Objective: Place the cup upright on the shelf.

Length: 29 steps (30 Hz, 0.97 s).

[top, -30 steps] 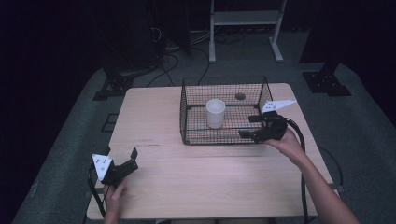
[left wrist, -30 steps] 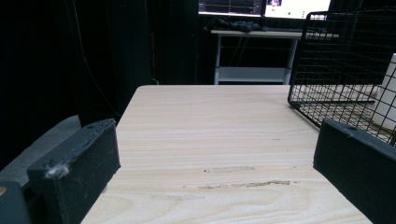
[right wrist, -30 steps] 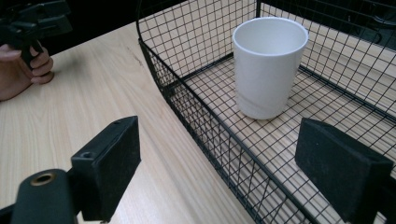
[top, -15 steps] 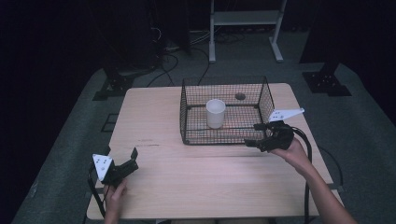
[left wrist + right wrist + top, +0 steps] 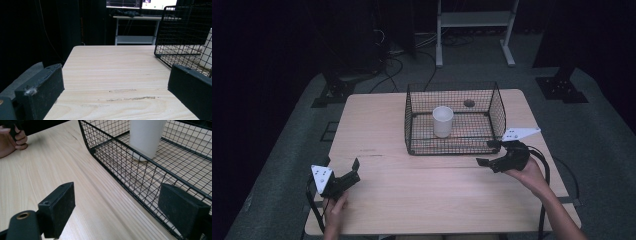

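A white cup (image 5: 442, 121) stands upright inside a black wire basket (image 5: 452, 148) at the middle back of the wooden table (image 5: 422, 195). My right gripper (image 5: 484, 152) hovers just outside the basket's front right corner, jaws apart with nothing between them. In the right gripper view the gripper (image 5: 121, 210) points along the basket wall (image 5: 112, 152), with the cup (image 5: 146, 137) behind the mesh. My left gripper (image 5: 355, 171) rests near the table's front left, open and empty. The left gripper view has its wide-set jaws (image 5: 117, 92) over bare wood, with the basket (image 5: 185, 30) to the right.
A small dark round thing (image 5: 469, 103) lies at the basket's far side. A white metal frame (image 5: 474, 20) stands on the floor behind the table, with cables beside it. The person's left hand (image 5: 10, 140) shows far off in the right gripper view.
My right gripper has drawn back from the basket's right front corner toward the person and sunk lower. The left gripper and the cup have stayed where they were.
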### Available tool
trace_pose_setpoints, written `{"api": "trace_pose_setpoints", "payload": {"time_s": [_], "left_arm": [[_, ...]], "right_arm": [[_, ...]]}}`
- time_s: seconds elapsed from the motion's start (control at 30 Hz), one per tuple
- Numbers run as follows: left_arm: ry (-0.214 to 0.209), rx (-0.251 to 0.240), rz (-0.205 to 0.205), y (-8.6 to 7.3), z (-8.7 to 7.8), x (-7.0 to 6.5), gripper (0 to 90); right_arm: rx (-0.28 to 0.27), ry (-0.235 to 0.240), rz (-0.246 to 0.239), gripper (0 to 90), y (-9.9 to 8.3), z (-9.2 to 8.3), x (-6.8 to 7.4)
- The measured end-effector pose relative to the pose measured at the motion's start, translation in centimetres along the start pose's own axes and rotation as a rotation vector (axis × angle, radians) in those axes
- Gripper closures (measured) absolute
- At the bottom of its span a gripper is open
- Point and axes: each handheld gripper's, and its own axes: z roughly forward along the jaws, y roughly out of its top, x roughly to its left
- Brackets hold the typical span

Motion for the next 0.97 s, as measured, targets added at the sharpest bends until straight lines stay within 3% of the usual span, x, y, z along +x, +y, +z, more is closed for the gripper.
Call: {"api": "trace_pose_setpoints", "payload": {"time_s": [0.17, 0.57, 0.73, 0.8, 0.9, 0.93, 0.97], "left_arm": [[0.0, -0.002, -0.001, 0.0, 0.0, 0.0, 0.0], [0.0, -0.002, -0.003, 0.0, 0.0, 0.0, 0.0], [0.001, -0.002, -0.005, 0.0, 0.0, 0.1, 0.0], [0.002, -0.001, -0.006, 0.0, 0.0, 0.1, 0.0], [0.003, -0.002, -0.005, 0.0, 0.0, 0.0, 0.0], [0.002, -0.002, -0.003, 0.0, 0.1, 0.0, 0.0], [0.002, -0.002, -0.003, 0.0, 0.1, 0.0, 0.0]], "right_arm": [[-0.019, -0.018, -0.021, 13.3, -0.6, -0.2, 0.8], [-0.025, -0.03, -0.012, 13.3, -2.7, -0.3, 2.0], [-0.039, -0.055, -0.029, 14.0, -4.1, -0.3, 3.1], [-0.05, -0.06, -0.012, 14.0, -4.9, -0.3, 3.7], [-0.121, -0.05, 0.039, 17.2, -6.9, -0.3, 5.1], [-0.124, -0.041, 0.05, 20.9, -7.2, -0.2, 5.4], [-0.095, -0.047, 0.036, 21.9, -7.2, -0.1, 5.7]]}}
